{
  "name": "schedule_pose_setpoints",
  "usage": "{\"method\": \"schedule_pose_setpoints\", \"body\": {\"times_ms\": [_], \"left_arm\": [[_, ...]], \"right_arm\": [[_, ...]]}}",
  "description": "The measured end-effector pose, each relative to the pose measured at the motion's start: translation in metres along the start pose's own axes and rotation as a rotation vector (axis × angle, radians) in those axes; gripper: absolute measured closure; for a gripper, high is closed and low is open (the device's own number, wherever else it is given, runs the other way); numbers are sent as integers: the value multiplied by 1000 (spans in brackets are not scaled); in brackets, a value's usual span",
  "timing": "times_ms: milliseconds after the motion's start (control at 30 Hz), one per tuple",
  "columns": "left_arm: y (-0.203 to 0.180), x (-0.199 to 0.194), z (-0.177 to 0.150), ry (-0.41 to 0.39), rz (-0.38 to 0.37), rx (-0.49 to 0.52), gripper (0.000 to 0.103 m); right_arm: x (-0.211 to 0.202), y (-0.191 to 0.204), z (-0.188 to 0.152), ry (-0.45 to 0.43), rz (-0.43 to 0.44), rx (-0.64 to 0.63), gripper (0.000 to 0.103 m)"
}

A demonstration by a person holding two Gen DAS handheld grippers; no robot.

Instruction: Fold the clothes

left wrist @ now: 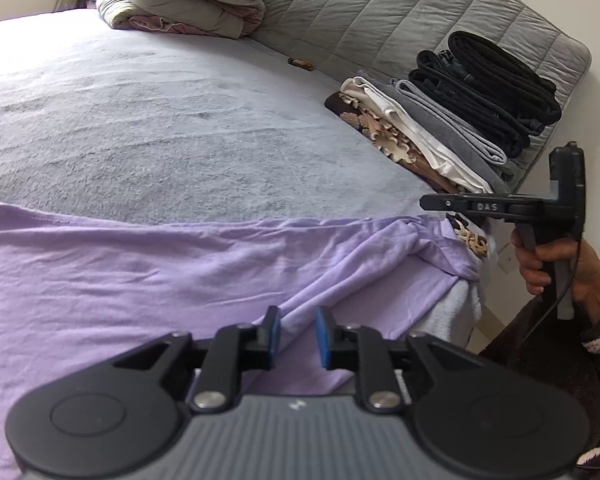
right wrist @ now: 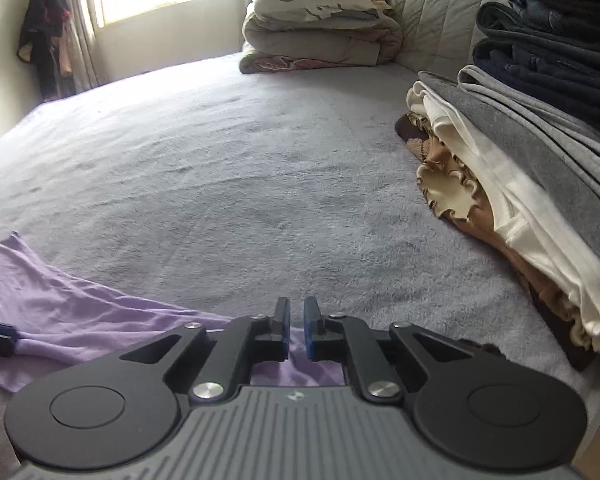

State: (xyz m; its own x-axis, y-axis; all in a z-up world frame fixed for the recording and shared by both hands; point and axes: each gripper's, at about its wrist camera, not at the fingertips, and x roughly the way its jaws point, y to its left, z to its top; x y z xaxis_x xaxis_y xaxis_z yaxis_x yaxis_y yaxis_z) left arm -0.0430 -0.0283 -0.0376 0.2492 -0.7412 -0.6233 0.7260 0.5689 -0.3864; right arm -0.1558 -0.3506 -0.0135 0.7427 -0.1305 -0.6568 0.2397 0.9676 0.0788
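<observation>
The left gripper hovers over the lilac garment with its jaws parted; the blue pads clear the cloth and nothing sits between them. The right gripper shows a narrow gap between its jaws, also with nothing clamped; a strip of lilac fabric lies below, not gripped. In the left wrist view the right gripper is held off the bed's near right corner by a hand.

The garment lies spread along the near edge of the bed, creased, with one end bunched at the right corner. A stack of folded clothes leans against the quilted headboard, well apart from the garment.

Judged step: the garment is laid out and let go, and no fold is yet made. The next move calls for each set of jaws to pinch one edge or corner of the lilac cloth, probably the bunched right end first, so it can be smoothed and carried across.
</observation>
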Motion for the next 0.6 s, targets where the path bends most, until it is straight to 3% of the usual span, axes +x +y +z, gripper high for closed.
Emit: {"method": "schedule_pose_setpoints", "body": {"times_ms": [267, 367, 433, 467, 500, 600], "left_arm": [[2, 0, 2, -1, 11, -12, 77], [9, -6, 3, -19, 25, -40, 75], [15, -9, 3, -30, 35, -66, 75], [18, -10, 3, -34, 42, -77, 74], [20, -11, 3, -38, 52, -86, 74], [28, -13, 3, -44, 78, -119, 74]], "right_arm": [[-29, 15, -21, 133, 140, -100, 89], [-26, 22, -31, 160, 119, -158, 75], [-20, 24, -36, 179, 105, -172, 74], [-17, 24, -37, 186, 100, -172, 78], [-15, 22, -38, 186, 91, -173, 97], [-19, 15, -34, 166, 72, -163, 100]]}}
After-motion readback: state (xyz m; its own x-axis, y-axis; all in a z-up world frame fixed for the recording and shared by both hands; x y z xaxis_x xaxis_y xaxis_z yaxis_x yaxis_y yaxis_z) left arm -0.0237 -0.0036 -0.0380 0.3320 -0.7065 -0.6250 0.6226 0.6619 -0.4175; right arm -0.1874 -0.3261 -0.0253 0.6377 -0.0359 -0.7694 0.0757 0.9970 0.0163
